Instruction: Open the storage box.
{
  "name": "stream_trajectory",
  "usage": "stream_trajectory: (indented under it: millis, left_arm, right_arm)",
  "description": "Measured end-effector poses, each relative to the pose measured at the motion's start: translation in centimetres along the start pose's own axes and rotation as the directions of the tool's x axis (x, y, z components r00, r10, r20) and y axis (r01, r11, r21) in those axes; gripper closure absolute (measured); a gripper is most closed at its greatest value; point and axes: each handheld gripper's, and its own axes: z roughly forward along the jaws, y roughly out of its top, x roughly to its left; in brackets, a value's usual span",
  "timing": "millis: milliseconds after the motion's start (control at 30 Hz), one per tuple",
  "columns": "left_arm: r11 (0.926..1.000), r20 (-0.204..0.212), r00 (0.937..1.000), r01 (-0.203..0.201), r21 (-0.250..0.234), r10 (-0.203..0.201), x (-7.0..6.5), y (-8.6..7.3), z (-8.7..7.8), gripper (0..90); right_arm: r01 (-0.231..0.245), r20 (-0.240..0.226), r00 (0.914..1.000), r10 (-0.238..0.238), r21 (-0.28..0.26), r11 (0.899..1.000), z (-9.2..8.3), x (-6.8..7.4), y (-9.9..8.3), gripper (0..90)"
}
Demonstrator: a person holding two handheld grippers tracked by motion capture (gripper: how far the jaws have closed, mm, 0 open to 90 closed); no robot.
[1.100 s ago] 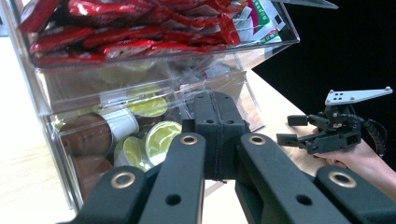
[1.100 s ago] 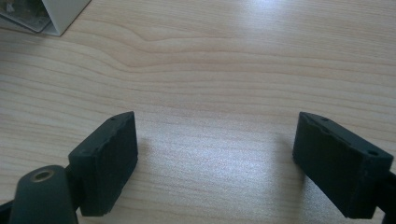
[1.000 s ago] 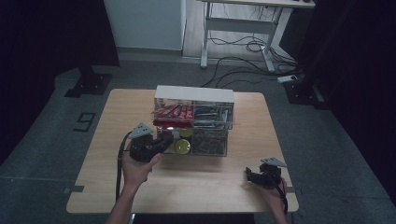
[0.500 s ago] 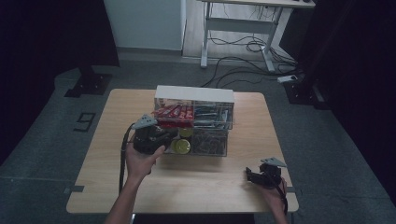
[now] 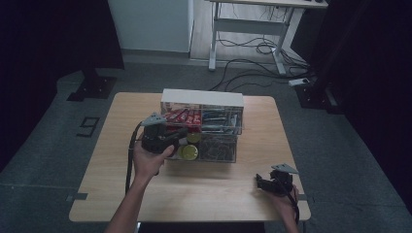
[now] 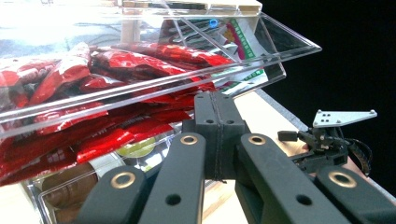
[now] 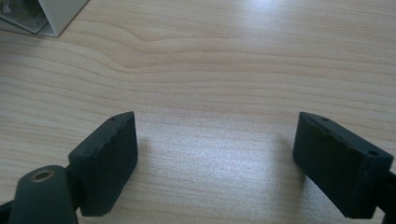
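Note:
A clear plastic drawer box stands in the middle of the wooden table. Its upper left drawer holds red packets. Yellow round things lie in the drawer below. My left gripper is shut, with its joined tips right at the lower front edge of the red-packet drawer and nothing between them. My right gripper rests low over the table near the front right corner, jaws wide open over bare wood. It also appears far off in the left gripper view, as the right gripper.
The right half of the box holds dark pens above and metal clips below. The table has free wood in front of the box and at both sides. A desk frame and cables stand on the floor beyond.
My left hand has lifted and moved a little toward the box, from the lower drawer's level to the red-packet drawer. The right gripper has stayed in place.

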Motion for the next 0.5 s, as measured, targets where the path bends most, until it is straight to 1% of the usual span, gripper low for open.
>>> stream_trajectory:
  millis: [300, 467, 500]
  left_arm:
    - [0.9999, -0.004, 1.0000, -0.009, 0.014, 0.009, -0.04, 0.43, 0.31, 90.0]
    - [0.9999, -0.011, 0.9999, -0.004, 0.011, 0.004, 0.07, 0.55, 0.40, 90.0]
    - [0.9999, -0.013, 0.9999, -0.008, 0.012, 0.008, 0.06, 0.61, 0.37, 90.0]
  right_arm:
    - [-0.001, -0.001, 1.0000, 0.001, 0.000, 1.000, 0.00, 0.00, 0.01, 14.1]
    - [-0.001, 0.000, 1.0000, 0.001, 0.000, 1.000, 0.01, 0.00, 0.00, 14.1]
    - [-0.001, 0.000, 1.0000, 0.001, 0.000, 1.000, 0.01, 0.00, 0.00, 14.1]
